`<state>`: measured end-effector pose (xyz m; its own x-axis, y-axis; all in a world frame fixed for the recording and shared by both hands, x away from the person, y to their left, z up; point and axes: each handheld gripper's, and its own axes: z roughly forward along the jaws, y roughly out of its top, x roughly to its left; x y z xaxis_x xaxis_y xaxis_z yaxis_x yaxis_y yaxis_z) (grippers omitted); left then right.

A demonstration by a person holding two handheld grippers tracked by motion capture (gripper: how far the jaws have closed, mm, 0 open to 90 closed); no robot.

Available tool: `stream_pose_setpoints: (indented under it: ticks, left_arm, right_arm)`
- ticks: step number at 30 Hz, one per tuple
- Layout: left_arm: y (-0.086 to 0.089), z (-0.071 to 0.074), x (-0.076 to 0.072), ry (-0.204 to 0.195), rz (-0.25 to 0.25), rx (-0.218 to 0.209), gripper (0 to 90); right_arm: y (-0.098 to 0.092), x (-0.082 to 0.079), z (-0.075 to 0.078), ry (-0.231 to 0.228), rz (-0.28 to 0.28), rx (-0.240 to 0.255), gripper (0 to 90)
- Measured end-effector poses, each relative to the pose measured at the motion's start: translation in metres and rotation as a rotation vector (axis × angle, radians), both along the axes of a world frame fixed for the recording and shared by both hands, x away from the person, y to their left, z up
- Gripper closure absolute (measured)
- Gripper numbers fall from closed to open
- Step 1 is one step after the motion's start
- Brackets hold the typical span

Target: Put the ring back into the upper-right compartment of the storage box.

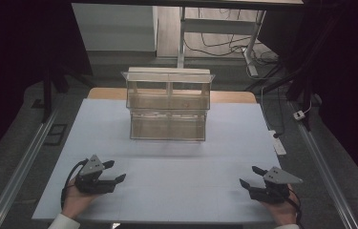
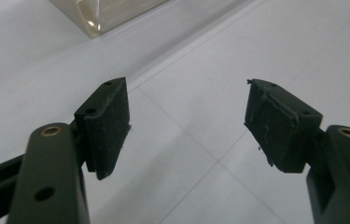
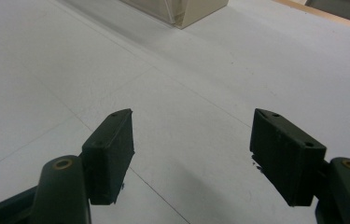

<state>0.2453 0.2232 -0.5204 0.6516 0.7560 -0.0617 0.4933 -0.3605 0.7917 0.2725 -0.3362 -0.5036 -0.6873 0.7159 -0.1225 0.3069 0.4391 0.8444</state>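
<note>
A clear two-tier plastic organizer is sitting upright at the far middle of the white table, each tier split into two compartments, all looking empty.

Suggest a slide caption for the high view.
Two hand-held grippers, left and right, rest open before a clear two-tier organizer.

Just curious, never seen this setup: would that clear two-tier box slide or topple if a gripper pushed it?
The clear box looks like stiff, thin plastic, probably light. On the smooth white table it would likely slide; pushed high, it might tip.
</note>
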Motion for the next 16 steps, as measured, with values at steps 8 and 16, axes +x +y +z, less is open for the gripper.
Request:
stream_pose_setpoints:
  ticks: [8, 16]
  left_arm:
    - [0.0010, -0.0029, 0.0012, 0.005, 0.018, 0.020, 27.4]
    - [0.0005, -0.0028, 0.0013, 0.014, 0.022, 0.023, 19.7]
  right_arm:
    - [0.0000, -0.0006, 0.0022, -0.022, 0.020, 0.010, 29.9]
    - [0.0004, -0.0011, 0.0031, -0.025, 0.024, 0.009, 29.8]
